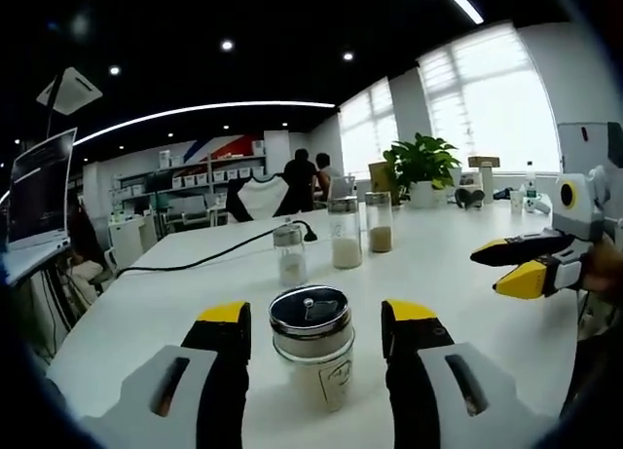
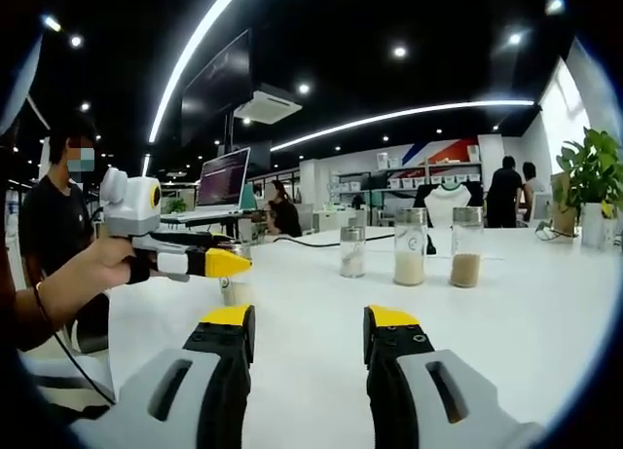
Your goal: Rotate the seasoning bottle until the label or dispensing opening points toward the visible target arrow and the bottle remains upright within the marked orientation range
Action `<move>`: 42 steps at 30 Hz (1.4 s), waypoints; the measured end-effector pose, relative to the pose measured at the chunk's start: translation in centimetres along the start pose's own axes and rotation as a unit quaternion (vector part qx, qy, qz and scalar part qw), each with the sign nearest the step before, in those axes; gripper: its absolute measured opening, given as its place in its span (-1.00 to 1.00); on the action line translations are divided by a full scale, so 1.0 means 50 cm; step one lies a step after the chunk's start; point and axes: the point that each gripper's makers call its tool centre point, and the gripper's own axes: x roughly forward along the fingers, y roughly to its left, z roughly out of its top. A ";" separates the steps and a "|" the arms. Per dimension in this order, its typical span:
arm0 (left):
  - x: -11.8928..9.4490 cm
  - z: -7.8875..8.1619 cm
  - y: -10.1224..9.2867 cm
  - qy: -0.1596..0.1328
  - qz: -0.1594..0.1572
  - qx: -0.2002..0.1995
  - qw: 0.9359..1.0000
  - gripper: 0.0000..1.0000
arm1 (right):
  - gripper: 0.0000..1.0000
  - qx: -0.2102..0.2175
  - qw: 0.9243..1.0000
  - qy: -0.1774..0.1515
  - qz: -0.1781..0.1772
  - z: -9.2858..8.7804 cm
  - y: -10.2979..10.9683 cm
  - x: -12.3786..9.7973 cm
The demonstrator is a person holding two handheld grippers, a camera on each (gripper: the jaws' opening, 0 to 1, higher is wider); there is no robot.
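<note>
A glass seasoning bottle [image 1: 313, 356] with a shiny metal lid and pale powder inside stands upright on the white table [image 1: 175, 303]. My left gripper [image 1: 316, 315] is open and straddles it, one yellow-tipped jaw on each side with a small gap to the glass. In the right gripper view a hand holds that left gripper [image 2: 222, 262] over the same bottle [image 2: 234, 291], which is partly hidden. My right gripper [image 2: 310, 322] is open over bare table with nothing between its jaws. It enters the left gripper view as the right gripper [image 1: 514, 264], off to the bottle's right.
Three more glass bottles [image 1: 345, 233] stand in a row further back, seen also as bottles [image 2: 410, 246]. A black cable [image 1: 214, 257] runs across the table's far left. A potted plant [image 1: 421, 162] and small items sit at the far end. A laptop [image 2: 222, 181] stands behind.
</note>
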 end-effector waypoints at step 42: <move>0.013 0.050 -0.018 -0.013 0.034 -0.021 0.999 0.39 | 0.28 0.029 0.999 -0.015 -0.038 0.036 -0.071 -0.062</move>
